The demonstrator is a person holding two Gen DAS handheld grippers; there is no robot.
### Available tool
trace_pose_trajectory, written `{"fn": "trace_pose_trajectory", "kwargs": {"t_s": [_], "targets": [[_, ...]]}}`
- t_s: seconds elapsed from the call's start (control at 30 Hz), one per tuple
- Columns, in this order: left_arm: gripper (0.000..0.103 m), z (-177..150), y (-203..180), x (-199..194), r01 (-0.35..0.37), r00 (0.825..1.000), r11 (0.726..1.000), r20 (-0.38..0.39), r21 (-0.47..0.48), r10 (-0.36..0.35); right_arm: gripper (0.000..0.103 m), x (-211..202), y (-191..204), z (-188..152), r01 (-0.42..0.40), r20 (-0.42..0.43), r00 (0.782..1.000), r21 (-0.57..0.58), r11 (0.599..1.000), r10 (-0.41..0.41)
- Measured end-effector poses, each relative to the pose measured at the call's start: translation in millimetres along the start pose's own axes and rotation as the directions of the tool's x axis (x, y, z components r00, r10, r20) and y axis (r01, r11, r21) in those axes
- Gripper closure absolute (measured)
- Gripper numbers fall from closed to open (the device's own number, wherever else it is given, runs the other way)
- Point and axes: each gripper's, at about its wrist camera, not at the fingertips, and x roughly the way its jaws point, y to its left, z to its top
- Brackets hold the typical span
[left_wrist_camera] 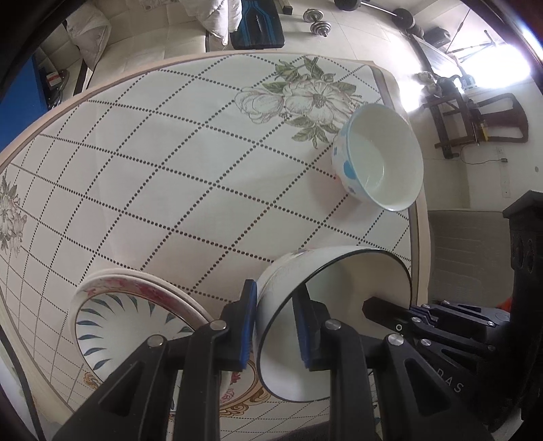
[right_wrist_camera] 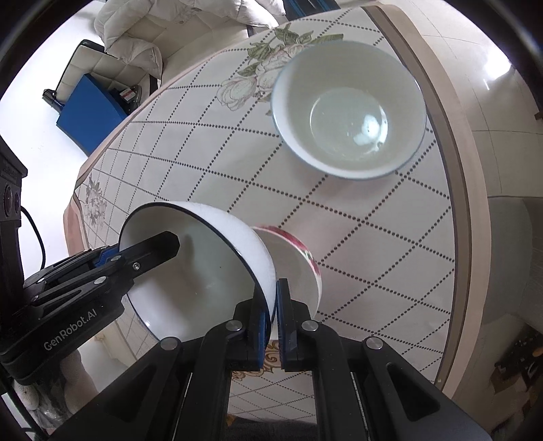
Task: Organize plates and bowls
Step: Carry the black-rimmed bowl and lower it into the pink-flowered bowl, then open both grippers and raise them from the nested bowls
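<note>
A white bowl with a thin black rim [left_wrist_camera: 339, 281] [right_wrist_camera: 203, 271] hangs tilted above the table, held by both grippers. My left gripper [left_wrist_camera: 275, 291] is shut on the bowl's near wall, one blue pad inside and one outside. My right gripper [right_wrist_camera: 273, 291] is shut on the opposite rim; it shows from the side in the left wrist view [left_wrist_camera: 376, 307], as the left gripper does in the right wrist view [right_wrist_camera: 166, 244]. A stack of plates with red-flowered rims and blue leaves [left_wrist_camera: 112, 325] [right_wrist_camera: 295, 264] lies just below. A white bowl with blue spots [left_wrist_camera: 383, 159] [right_wrist_camera: 349, 115] stands upright farther off.
The round table [left_wrist_camera: 169, 169] [right_wrist_camera: 373, 254] carries a cloth with dotted diamonds and printed flowers; its edge curves close by the spotted bowl. Dumbbells [left_wrist_camera: 319, 23], a dark wooden chair [left_wrist_camera: 475, 122] and a blue box [right_wrist_camera: 91, 115] are on the floor around it.
</note>
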Motion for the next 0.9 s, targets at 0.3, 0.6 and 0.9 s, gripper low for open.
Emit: {"fn": "trace_pose_trajectory", "kwargs": {"t_s": [0.3, 0.6, 0.9], "targets": [[0.084, -16.1, -12.8, 22.2, -0.096, 0.995, 0.994, -0.003, 0.048, 0.096, 0.097, 28.8, -10.6, -18.6, 0.028, -0.026, 0.999, 0.001, 1.0, -0.028], [0.084, -22.7, -19.8, 35.0, -0.146, 0.989, 0.985, 0.002, 0.088, 0.146, 0.097, 44.3, -14.1, -15.1, 0.067, -0.043, 0.997, -0.003, 0.998, -0.067], [0.084, -29.7, -10.7, 38.6, -0.122, 0.992, 0.99, -0.007, 0.067, 0.123, 0.093, 50.8, -7.8, -7.6, 0.079, -0.068, 0.995, 0.002, 0.997, -0.078]]}}
